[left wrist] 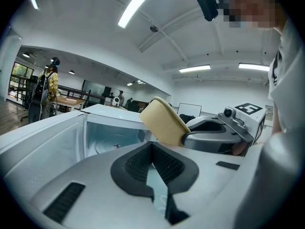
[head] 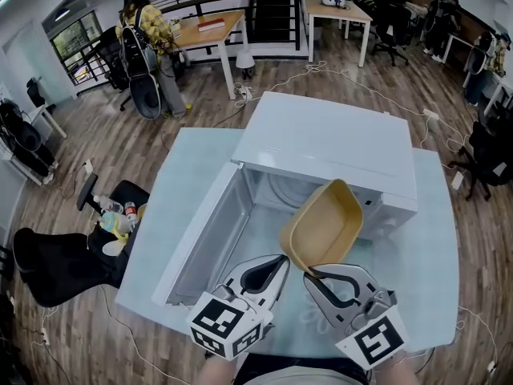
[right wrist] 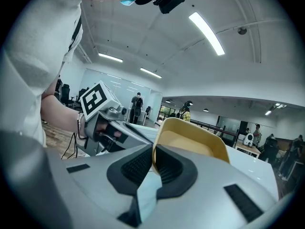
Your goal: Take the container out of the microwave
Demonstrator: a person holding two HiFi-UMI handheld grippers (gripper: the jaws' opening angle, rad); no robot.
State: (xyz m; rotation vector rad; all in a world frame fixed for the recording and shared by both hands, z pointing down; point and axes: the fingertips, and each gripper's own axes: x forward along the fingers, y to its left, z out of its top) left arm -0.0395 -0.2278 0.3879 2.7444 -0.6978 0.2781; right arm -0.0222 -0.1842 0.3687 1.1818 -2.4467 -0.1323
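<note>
A white microwave [head: 329, 143] stands on a pale blue table [head: 433, 247] with its door [head: 196, 235] swung open to the left. My right gripper [head: 313, 273] is shut on the near rim of a tan container [head: 325, 223], which hangs tilted in front of the open cavity [head: 256, 203], outside it. In the right gripper view the rim of the container [right wrist: 190, 137] sits pinched between the pads. My left gripper [head: 268, 273] is beside it, shut with nothing in it; its view shows the container [left wrist: 162, 120] and the microwave [left wrist: 102, 128] ahead.
A person with a backpack [head: 148, 46] stands at a wooden desk [head: 212, 26] far behind. Black office chairs [head: 56, 263] and a stool with bottles [head: 116, 215] are left of the table. Cables [head: 345, 74] trail on the wood floor behind the microwave.
</note>
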